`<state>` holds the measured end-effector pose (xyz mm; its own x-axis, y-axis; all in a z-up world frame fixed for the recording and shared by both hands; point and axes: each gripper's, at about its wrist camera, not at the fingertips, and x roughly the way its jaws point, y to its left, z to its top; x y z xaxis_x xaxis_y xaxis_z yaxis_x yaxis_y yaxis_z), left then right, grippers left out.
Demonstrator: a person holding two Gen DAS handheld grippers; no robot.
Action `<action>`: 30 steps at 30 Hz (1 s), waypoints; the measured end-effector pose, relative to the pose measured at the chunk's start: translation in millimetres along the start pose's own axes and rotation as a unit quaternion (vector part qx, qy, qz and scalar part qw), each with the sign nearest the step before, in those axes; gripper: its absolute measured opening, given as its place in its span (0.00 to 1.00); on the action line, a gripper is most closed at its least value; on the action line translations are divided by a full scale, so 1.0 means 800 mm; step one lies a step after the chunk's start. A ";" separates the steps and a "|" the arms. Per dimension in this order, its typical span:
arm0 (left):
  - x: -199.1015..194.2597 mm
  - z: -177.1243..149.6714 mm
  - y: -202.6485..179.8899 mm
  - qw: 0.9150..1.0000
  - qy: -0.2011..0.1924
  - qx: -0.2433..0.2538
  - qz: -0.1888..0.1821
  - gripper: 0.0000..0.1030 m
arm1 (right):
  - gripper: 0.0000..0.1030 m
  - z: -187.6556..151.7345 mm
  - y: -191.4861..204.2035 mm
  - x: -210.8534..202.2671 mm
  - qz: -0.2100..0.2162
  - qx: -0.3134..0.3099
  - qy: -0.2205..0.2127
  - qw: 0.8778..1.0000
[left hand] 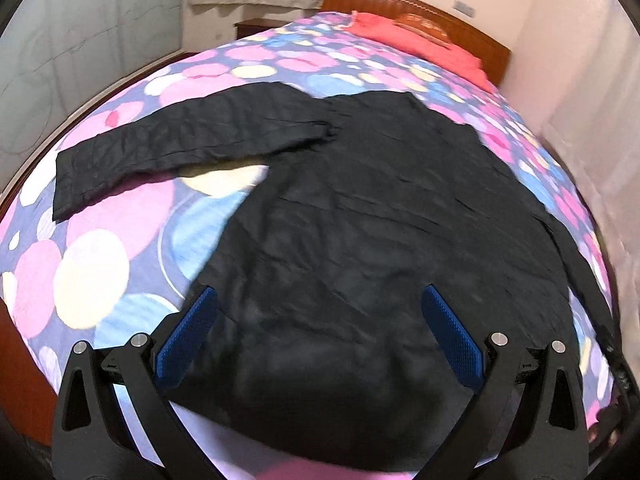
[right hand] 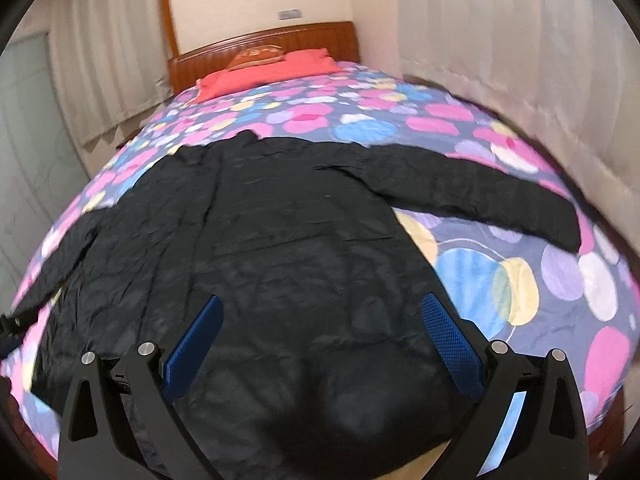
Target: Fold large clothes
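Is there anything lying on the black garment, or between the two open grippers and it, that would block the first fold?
Nothing visible does. The black garment lies spread on the bedspread, sleeves out, nothing on it. The left gripper and right gripper are open above its near hem.

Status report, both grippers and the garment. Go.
Left gripper open, right gripper open, both empty above the hem. Black jacket flat on the bed, sleeves spread, unfolded. Nothing on it.

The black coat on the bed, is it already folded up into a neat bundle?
No, the black coat lies spread flat on the patterned bedspread, with both sleeves stretched out to the sides.
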<state>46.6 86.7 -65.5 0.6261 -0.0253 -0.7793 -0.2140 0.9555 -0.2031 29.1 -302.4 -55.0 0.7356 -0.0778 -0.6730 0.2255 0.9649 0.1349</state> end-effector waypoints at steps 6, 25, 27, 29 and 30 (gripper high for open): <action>0.040 0.028 0.069 0.995 0.028 -0.097 -0.014 0.98 | 0.49 0.021 -0.078 0.040 -0.018 0.064 0.019 0.998; 0.062 0.041 0.182 0.973 0.016 -0.228 0.027 0.91 | 0.68 0.029 -0.319 0.105 -0.012 0.353 -0.023 0.935; 0.061 0.038 0.192 0.970 0.018 -0.243 0.026 0.91 | 0.68 0.026 -0.334 0.114 -0.011 0.375 -0.026 0.927; 0.056 0.039 0.198 0.968 0.009 -0.250 0.033 0.91 | 0.68 0.023 -0.344 0.121 -0.006 0.394 -0.034 0.919; 0.052 0.039 0.201 0.967 0.004 -0.250 0.038 0.91 | 0.68 0.023 -0.348 0.124 -0.002 0.401 -0.042 0.915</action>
<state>61.6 248.9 -112.2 0.5887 0.0360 -0.8076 -0.5969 0.6930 -0.4042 50.8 -583.4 -145.9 0.7725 -0.1331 -0.6209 0.6004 0.4718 0.6458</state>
